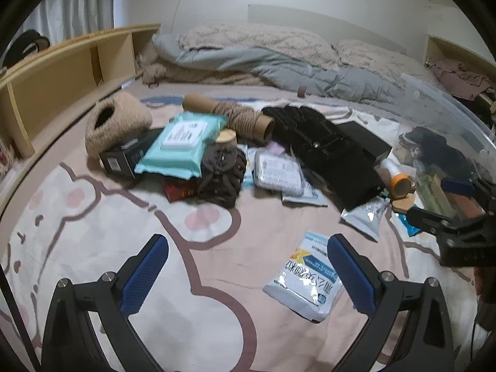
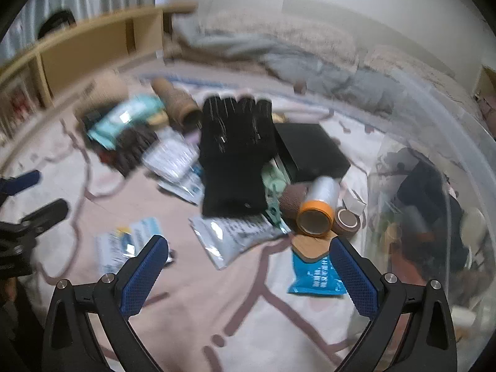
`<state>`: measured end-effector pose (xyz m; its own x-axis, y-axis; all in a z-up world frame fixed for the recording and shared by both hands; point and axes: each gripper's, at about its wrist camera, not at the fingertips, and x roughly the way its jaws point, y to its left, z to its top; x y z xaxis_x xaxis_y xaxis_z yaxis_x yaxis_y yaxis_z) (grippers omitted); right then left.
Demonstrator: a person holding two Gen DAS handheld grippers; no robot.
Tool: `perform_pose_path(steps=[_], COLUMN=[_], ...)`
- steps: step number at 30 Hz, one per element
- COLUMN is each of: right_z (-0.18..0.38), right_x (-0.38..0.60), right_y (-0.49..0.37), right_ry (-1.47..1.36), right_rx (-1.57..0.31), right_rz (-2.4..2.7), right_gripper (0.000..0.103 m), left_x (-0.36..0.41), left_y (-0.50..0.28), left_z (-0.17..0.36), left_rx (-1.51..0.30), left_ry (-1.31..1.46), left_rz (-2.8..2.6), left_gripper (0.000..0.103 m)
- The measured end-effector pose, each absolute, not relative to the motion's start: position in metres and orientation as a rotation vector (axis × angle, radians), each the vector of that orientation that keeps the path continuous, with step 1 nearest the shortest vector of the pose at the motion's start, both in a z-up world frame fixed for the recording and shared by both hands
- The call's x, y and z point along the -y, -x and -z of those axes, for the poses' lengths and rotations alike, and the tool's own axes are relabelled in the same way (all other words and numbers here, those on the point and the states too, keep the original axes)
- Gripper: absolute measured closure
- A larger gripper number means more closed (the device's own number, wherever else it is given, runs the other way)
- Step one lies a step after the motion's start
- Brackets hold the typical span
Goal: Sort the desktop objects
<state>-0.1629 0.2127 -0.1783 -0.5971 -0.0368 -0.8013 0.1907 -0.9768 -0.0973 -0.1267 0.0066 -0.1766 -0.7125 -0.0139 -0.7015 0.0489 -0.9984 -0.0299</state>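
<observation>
So both grippers hang empty with jaws spread wide over the bed [image 1: 77, 248], nothing grabbed yet. The left gripper [image 1: 248, 274] has a white packet [image 1: 305, 282] lying flat right by its right finger, so that looks like the obvious next pick. Best bet: shift slightly right to straddle the packet, come down low and pinch an edge, since it's thin and slippery on a soft sheet. The right gripper [image 2: 249, 274] hovers near a blue packet [image 2: 316, 274], with the clear bin [image 2: 434, 117] just to its right, probably where stuff goes. Further back there's a messy pile: black glove [image 2: 231, 155], orange-capped roll [image 2: 317, 207], teal wipes [image 1: 183, 142], twine spool [image 1: 235, 117]. The right view is blurry, so small details there are hard to call.
</observation>
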Motion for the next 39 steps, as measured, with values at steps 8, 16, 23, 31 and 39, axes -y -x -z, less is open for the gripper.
perform_pose_path(steps=[8,16,23,31,39], right_z=[0.210,0.234,0.254,0.257,0.258], right_x=[-0.194,-0.206,-0.218,-0.241,-0.247], right_y=[0.206,0.265,0.257,0.183,0.124], right_ry=[-1.553,-1.670,-1.648,-1.495,-1.428], right_rx=[-0.317,-0.042,0.046,0.164,0.088], right_rz=[2.486,2.508,2.506,2.530,2.561], right_gripper=[0.077,0.092,0.092,0.092,0.092], left_x=[-0.023,-0.020,-0.015,-0.014,-0.013], left_y=[0.135,0.142,0.148,0.147,0.147], left_z=[0.196,0.208,0.216,0.216,0.216], left_rx=[-0.022,-0.080,-0.134,-0.165,-0.156], left_ry=[-1.287,-1.354,-1.406,-1.413,-1.401], left_rz=[2.877,2.861,2.839,2.840,2.827], left_gripper=[0.000,0.000,0.000,0.000,0.000])
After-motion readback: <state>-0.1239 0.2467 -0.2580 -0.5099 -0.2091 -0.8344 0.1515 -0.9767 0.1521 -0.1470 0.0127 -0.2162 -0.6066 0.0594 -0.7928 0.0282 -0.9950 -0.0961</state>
